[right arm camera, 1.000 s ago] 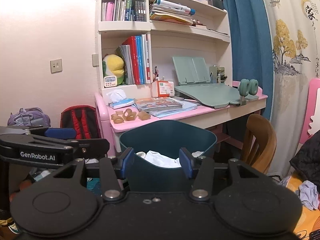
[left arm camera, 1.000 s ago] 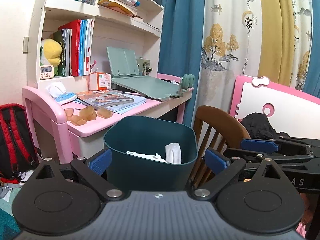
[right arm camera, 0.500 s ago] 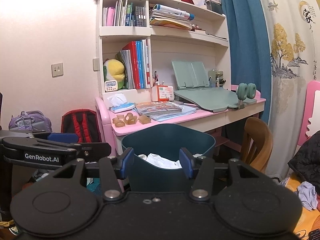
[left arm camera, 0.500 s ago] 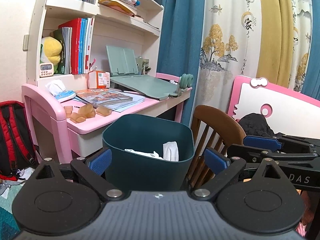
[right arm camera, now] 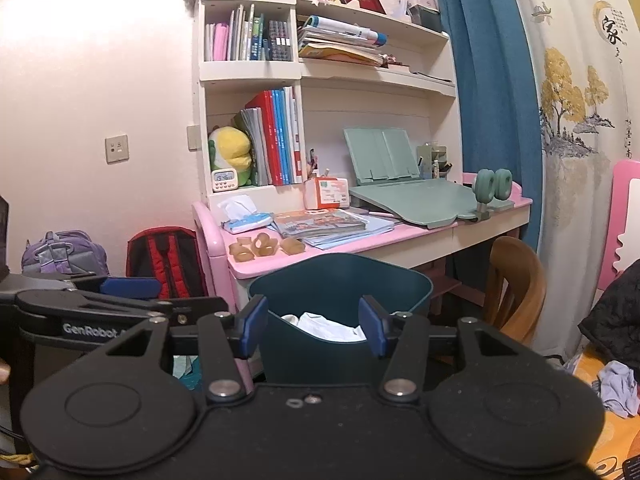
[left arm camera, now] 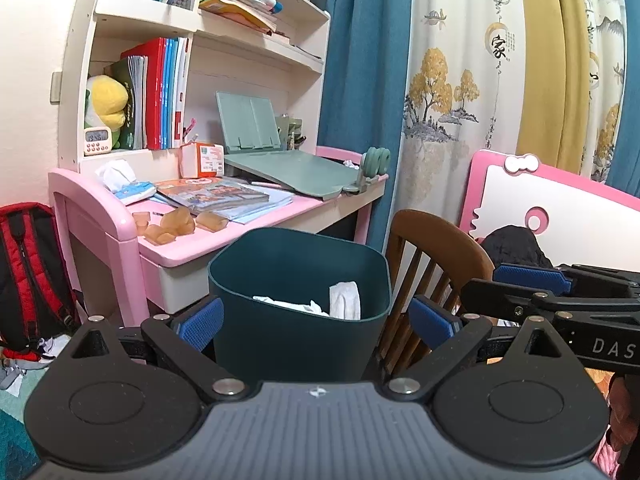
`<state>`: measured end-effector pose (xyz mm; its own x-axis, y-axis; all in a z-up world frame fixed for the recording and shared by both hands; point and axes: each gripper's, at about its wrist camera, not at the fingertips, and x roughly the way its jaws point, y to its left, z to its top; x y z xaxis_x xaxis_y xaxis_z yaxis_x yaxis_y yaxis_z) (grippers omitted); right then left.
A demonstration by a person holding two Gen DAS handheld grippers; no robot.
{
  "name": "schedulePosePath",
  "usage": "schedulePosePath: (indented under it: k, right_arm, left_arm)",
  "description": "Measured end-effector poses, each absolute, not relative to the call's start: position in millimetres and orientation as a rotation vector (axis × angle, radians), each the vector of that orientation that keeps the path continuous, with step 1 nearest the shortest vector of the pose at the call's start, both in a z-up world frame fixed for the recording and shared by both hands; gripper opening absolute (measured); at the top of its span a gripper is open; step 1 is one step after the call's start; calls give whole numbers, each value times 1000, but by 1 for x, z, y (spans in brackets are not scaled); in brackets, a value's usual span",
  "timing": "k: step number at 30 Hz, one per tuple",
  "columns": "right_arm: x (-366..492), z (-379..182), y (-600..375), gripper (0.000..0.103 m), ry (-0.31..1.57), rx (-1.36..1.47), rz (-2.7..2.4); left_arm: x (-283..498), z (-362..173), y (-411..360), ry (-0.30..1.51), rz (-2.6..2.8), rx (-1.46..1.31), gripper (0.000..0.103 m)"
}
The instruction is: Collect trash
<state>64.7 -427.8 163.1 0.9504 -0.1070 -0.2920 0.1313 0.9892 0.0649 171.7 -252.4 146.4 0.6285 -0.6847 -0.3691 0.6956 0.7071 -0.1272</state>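
White lettering reading "GenRobot" runs along the black body of the left gripper [right arm camera: 116, 330], seen from the right wrist view, while the letters "DAS" show on the right gripper [left arm camera: 612, 346] in the left wrist view. A large Chinese character, 家, hangs printed on the patterned curtain [left arm camera: 498, 46]. The small digital clock [left arm camera: 97, 140] on the shelf shows digits too small to read with certainty.

The left gripper [left arm camera: 316, 322] and the right gripper [right arm camera: 312, 324] are both level, side by side, jaws spread apart and holding nothing.
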Motion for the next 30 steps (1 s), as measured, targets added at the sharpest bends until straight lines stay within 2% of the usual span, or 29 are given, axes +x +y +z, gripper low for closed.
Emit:
schedulePosePath:
  k: [30]
  right_arm:
    - [70, 157, -419, 51, 358, 102, -117]
  left_arm:
    - [171, 141, -247, 489, -751, 42, 100]
